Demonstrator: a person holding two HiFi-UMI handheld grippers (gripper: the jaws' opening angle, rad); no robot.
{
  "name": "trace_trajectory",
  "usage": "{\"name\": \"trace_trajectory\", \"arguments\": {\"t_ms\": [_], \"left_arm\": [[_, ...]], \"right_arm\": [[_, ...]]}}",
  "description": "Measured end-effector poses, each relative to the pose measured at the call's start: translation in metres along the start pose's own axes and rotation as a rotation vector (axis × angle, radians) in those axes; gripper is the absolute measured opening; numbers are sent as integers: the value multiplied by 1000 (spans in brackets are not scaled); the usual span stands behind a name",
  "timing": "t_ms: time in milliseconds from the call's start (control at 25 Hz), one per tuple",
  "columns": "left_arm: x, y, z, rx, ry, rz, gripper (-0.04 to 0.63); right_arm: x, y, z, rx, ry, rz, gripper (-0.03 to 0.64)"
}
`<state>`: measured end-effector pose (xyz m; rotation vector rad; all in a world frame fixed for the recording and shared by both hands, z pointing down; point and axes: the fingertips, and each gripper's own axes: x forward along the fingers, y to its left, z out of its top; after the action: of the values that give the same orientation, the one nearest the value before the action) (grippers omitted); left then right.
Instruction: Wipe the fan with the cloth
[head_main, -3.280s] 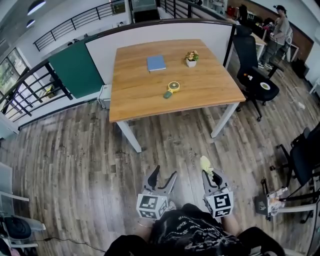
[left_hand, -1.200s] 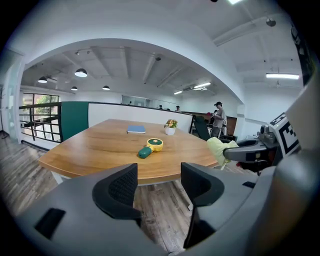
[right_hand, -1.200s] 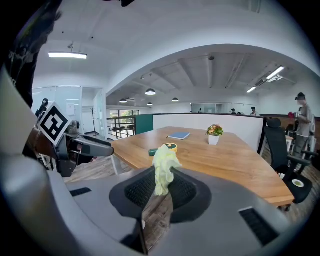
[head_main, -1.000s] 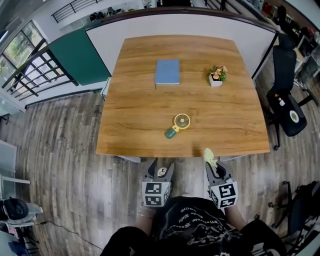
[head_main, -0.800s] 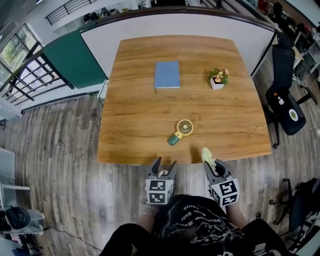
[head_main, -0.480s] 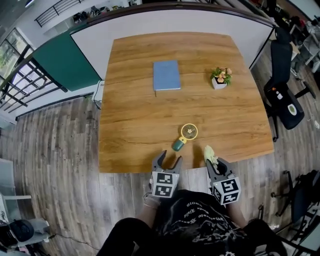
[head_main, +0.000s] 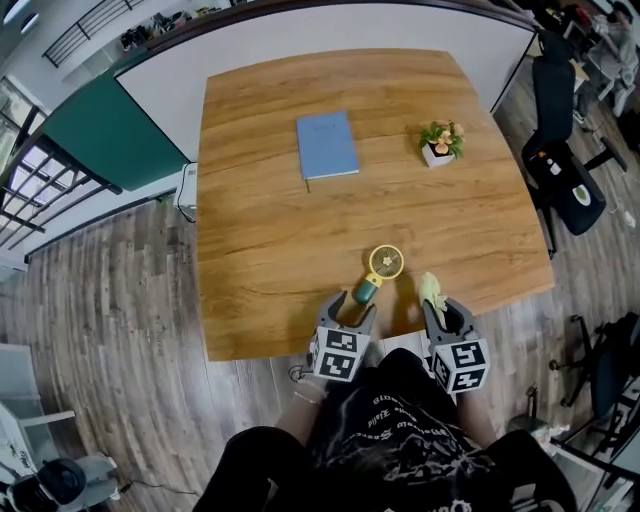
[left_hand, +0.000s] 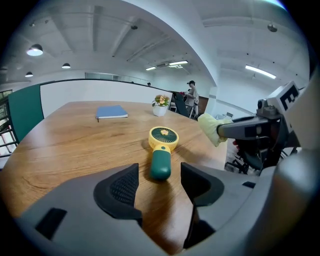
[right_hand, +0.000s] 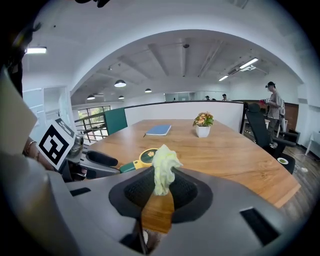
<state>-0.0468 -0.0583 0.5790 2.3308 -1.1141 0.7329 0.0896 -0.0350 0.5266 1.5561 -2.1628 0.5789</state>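
My left gripper (head_main: 350, 305) has its jaws apart with nothing between them; the fan (head_main: 379, 269) lies flat on the table (head_main: 260, 230) near the front edge, just ahead of these jaws, green handle toward me; my right gripper (head_main: 442, 306) is closed on the yellow cloth (head_main: 431, 289), near the fan but not touching it.

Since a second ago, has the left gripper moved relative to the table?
Yes. The left gripper has come forward over the table's near edge, toward the fan.
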Motion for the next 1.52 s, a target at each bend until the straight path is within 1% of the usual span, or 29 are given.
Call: {"name": "trace_trajectory", "arguments": {"t_ms": [120,280,360,440,520,600,720,880,920,1000,1160,1240,1360,1440,1520], "left_arm": [[6,-1,-3,-12,8,2,276],[15,0,-5,-7,14,30,276],[19,4,-4,-12,25,50,276],[24,3,-4,7,57,60,276],[29,1,-8,52,97,64,276],[32,0,-13,91,129,74,274],[35,-1,-15,117,140,83,267],[36,-2,-15,127,142,69,251],[35,-1,-15,134,141,69,236],[34,0,-14,148,138,71,176],[34,1,-13,137,139,61,175],[34,1,-13,136,139,59,175],[34,1,-13,138,139,59,175],[34,0,-13,138,140,57,175],[34,0,-13,138,139,54,175]], "right_arm": [[8,7,1,-2,16,52,92],[15,17,2,42,29,174,92],[20,12,7,58,19,193,92],[25,6,12,61,18,218,94],[29,3,16,53,27,247,94],[32,2,20,33,38,277,95],[37,9,21,-22,85,362,95],[47,20,21,-89,141,444,94],[49,25,21,-95,156,475,92],[51,37,21,-97,189,557,91],[57,61,25,-116,236,672,91],[59,77,23,-166,276,732,91],[63,104,16,-258,362,827,87],[68,116,8,-297,426,854,86],[76,121,1,-306,480,852,84]]}}
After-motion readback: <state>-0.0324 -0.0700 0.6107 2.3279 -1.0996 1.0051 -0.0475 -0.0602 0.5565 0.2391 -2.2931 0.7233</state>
